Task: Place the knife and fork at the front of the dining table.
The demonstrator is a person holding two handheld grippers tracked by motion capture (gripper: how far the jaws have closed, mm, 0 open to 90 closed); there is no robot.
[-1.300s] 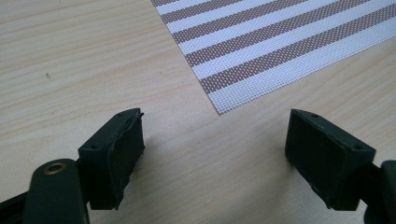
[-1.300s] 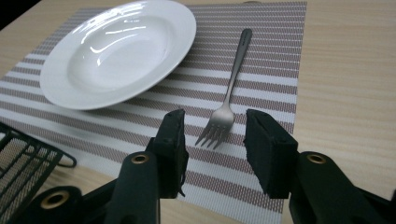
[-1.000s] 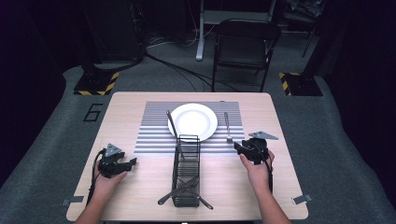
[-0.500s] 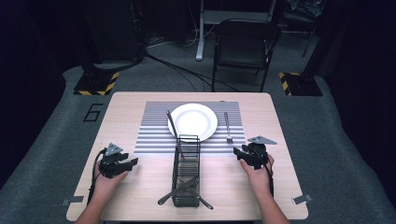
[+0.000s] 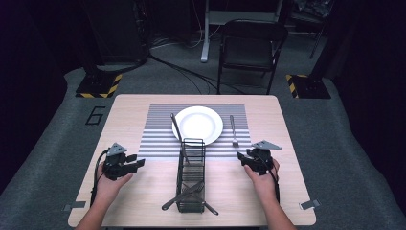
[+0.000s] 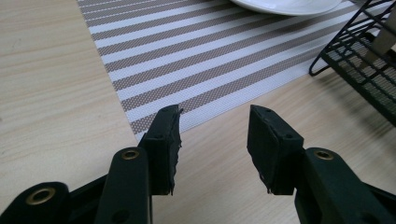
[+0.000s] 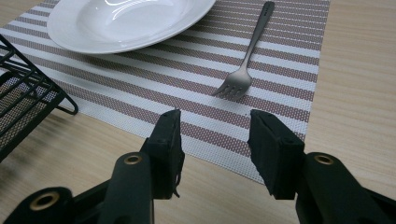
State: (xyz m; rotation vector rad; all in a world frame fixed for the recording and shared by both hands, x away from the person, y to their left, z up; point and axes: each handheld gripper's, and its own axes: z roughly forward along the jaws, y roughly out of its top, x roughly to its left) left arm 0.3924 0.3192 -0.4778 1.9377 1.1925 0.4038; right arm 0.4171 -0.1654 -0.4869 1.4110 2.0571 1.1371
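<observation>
A white plate point(image 5: 197, 123) sits on a striped placemat point(image 5: 158, 134), with a fork point(image 5: 233, 130) to its right. A black wire basket point(image 5: 191, 177) lies in front of the plate, and a knife point(image 5: 176, 129) leans out of its far end. Left of the basket, my left gripper point(image 5: 138, 163) is open; its jaws have just been closing, with nothing between them point(image 6: 214, 140). My right gripper point(image 5: 244, 160) hovers right of the basket. It is open and empty point(image 7: 214, 140), and points at the fork point(image 7: 247, 56) and plate point(image 7: 126, 18).
Dark utensils point(image 5: 184, 194) stick out of the basket's near end. The basket's wire corner point(image 6: 364, 60) is right of the left jaws and its other corner point(image 7: 23, 107) is left of the right jaws. A black chair point(image 5: 251, 45) stands beyond the table.
The left gripper has lifted slightly and its jaws stand narrower than before. The right gripper stays in nearly the same place.
</observation>
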